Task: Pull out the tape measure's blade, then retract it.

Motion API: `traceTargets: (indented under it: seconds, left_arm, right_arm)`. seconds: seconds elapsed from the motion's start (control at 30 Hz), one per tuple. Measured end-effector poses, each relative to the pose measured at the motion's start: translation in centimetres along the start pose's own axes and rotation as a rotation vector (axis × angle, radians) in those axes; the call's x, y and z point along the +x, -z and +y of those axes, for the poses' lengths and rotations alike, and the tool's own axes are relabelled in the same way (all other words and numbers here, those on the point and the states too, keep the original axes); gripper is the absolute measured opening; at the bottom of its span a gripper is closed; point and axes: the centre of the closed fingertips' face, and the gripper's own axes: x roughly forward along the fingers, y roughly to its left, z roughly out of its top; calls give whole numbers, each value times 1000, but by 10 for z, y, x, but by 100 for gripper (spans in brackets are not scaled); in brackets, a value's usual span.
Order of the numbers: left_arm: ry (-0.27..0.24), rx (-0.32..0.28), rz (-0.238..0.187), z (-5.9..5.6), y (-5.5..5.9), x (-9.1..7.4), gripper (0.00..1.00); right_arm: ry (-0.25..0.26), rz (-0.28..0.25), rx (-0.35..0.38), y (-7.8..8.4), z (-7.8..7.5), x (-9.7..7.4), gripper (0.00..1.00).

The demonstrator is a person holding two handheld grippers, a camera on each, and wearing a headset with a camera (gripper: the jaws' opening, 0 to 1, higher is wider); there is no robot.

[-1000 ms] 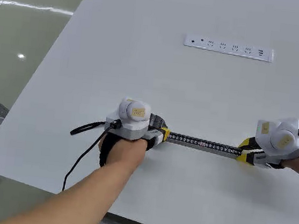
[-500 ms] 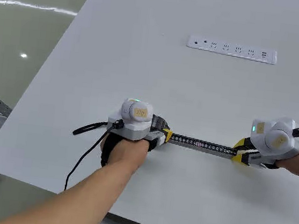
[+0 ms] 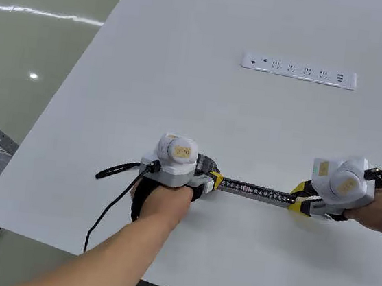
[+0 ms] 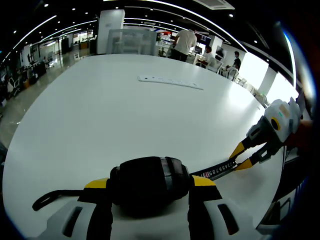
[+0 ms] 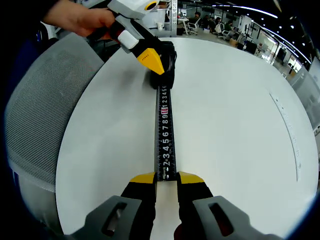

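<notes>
White workbench [image 3: 184, 80], white power strip [image 3: 299, 70] flat near its far side. Glossy grey floor [image 3: 31, 35] on the left, ceiling-light glare on it. Grey mesh chair back [image 5: 35, 130] beside the bench. Open-plan office behind: ceiling strip lights [image 4: 150, 6], bright windows [image 4: 257, 70], people standing [image 4: 186, 41].

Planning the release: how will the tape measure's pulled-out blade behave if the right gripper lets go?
The blade spans straight from case to right gripper, so it looks stiff along its length. It is thin and narrow, so probably light, and likely to snap back toward the case once freed.
</notes>
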Motion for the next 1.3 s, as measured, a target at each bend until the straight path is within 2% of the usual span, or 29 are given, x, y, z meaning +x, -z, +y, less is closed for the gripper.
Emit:
traceTargets:
  seconds: [0.37, 1.3]
  left_arm:
    - [0, 2, 2, 0, 0, -1, 57]
    - [12, 2, 10, -1, 1, -1, 57]
  right_arm:
    - [-6, -19, -6, -18, 0, 12, 12]
    - [-26, -49, -19, -50, 1, 33, 12]
